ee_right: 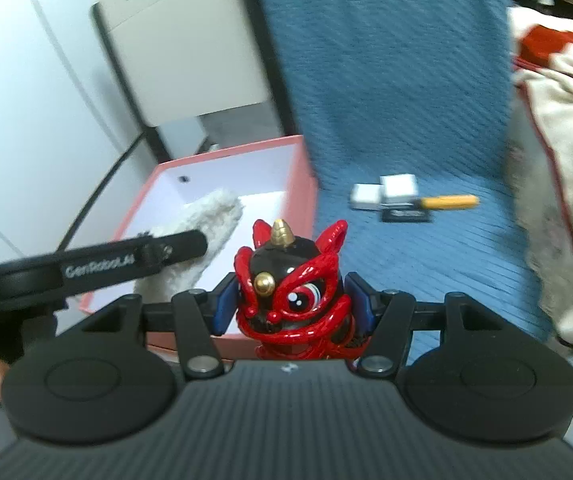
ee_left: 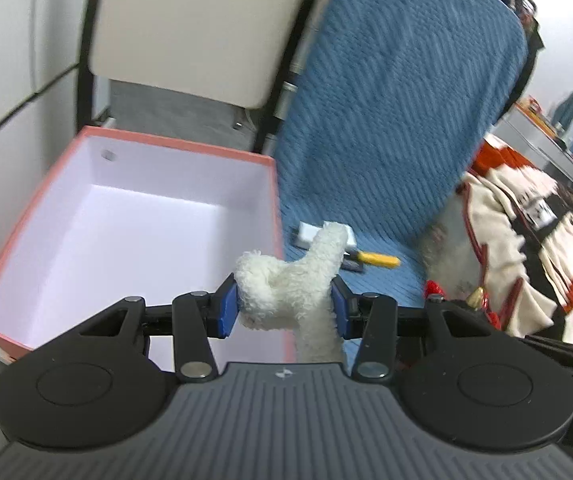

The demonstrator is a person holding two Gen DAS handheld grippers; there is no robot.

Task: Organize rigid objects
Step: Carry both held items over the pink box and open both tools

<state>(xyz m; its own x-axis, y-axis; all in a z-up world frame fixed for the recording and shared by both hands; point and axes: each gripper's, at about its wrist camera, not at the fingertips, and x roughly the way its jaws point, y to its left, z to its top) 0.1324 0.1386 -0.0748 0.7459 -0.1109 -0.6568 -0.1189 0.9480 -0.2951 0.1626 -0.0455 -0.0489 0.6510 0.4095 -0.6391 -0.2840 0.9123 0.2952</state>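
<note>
Left gripper (ee_left: pixel 284 306) is clamping a fuzzy white plush toy (ee_left: pixel 294 280). Right gripper (ee_right: pixel 292 304) is gripping a glossy red-and-black lion figurine (ee_right: pixel 292 292), gold horn on top.

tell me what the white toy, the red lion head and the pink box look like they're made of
White toy: soft plush, judging by its curly, fleecy, matte pile. Red lion head: hard, glossy, probably painted resin or plastic; it shows sharp highlights, with metallic-looking gold horn and nose. Pink box: likely cardboard, with thin straight walls, a matte pink outside and a plain white inside.
</note>
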